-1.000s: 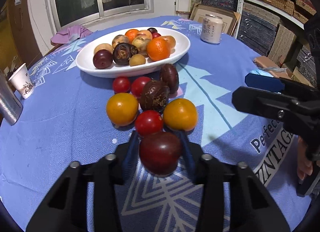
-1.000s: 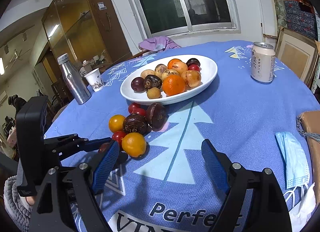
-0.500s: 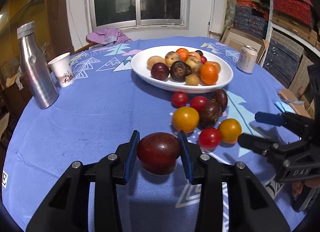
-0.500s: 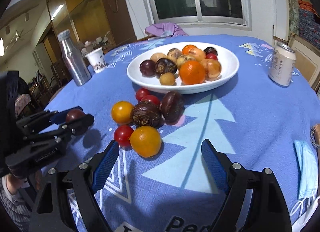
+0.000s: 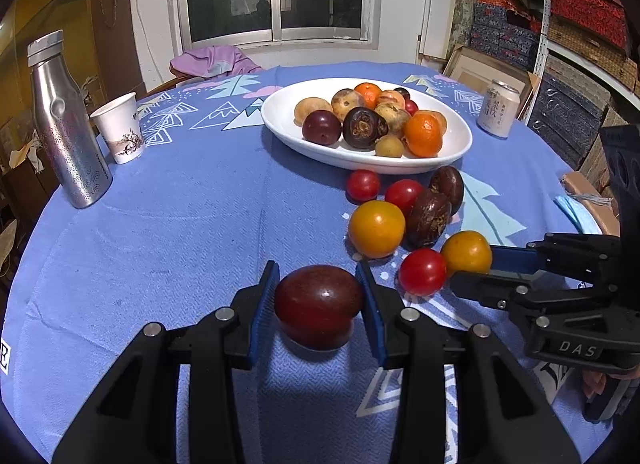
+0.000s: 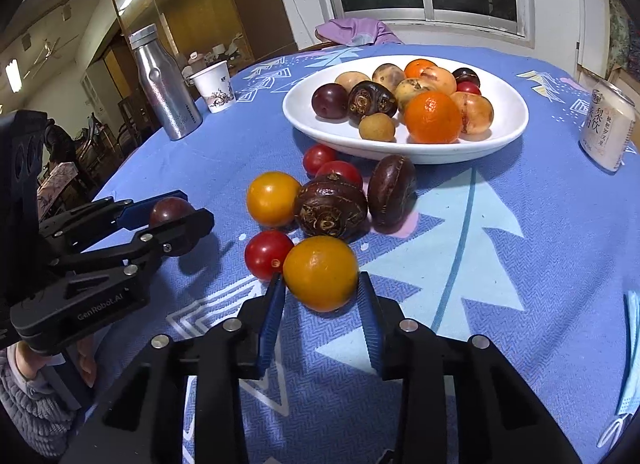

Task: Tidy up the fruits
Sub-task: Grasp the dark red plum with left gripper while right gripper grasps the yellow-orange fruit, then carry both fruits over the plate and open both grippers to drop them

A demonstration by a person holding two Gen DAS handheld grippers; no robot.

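My left gripper point(image 5: 318, 304) is shut on a dark red plum point(image 5: 318, 306), held above the blue tablecloth, left of the loose fruit; it also shows in the right wrist view point(image 6: 176, 219). My right gripper point(image 6: 320, 304) has closed in around a yellow tomato point(image 6: 320, 272), its pads at both sides of it. It also shows in the left wrist view point(image 5: 466, 252). Beside it lie a red tomato point(image 6: 268, 254), another yellow tomato point(image 6: 272, 197), two dark brown fruits point(image 6: 330, 205) and two red tomatoes point(image 6: 318, 157). A white oval bowl point(image 6: 512, 119) holds several fruits.
A steel bottle point(image 5: 66, 123) and a paper cup point(image 5: 120, 131) stand at the left. A drink can point(image 5: 498, 107) stands right of the bowl. A blue face mask point(image 6: 632, 352) lies at the table's right edge. Boxes fill shelves at the right.
My left gripper has carried the plum up and left, away from the fruit cluster. My right gripper has moved forward and narrowed from wide open onto the near yellow tomato.
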